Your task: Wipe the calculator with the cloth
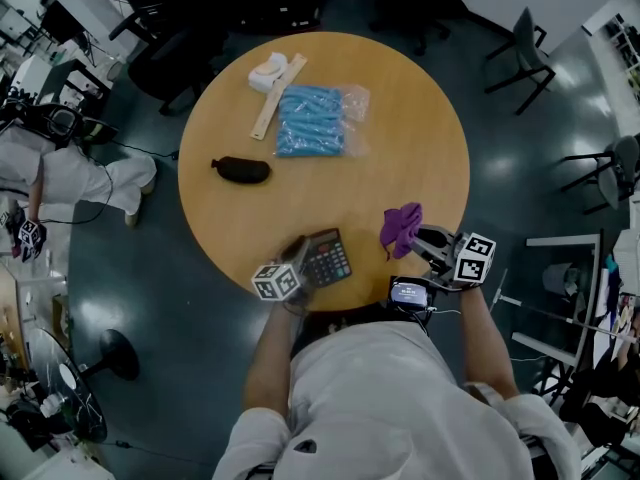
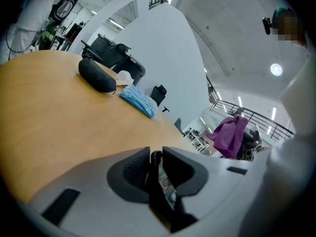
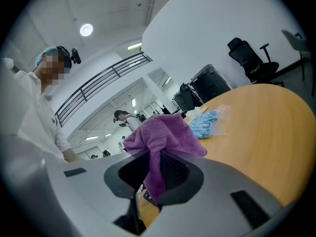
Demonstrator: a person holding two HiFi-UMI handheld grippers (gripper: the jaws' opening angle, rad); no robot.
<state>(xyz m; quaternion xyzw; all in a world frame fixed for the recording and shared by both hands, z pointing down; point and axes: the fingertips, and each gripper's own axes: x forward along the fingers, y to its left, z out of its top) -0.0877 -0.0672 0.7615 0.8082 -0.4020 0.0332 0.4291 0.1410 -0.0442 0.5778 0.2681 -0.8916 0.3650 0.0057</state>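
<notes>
This is a large open office or lab hall. A round wooden table (image 1: 420,158) stands on a glossy dark floor (image 1: 150,268), with black swivel office chairs at eleven o'clock (image 1: 170,53) and one o'clock (image 1: 525,53). Another person in white (image 1: 70,173) is at nine o'clock among cables, and a floor fan (image 1: 65,388) stands at eight o'clock. The gripper views show tall white walls, a mezzanine railing (image 3: 98,83) and round ceiling lamps (image 3: 86,30).
</notes>
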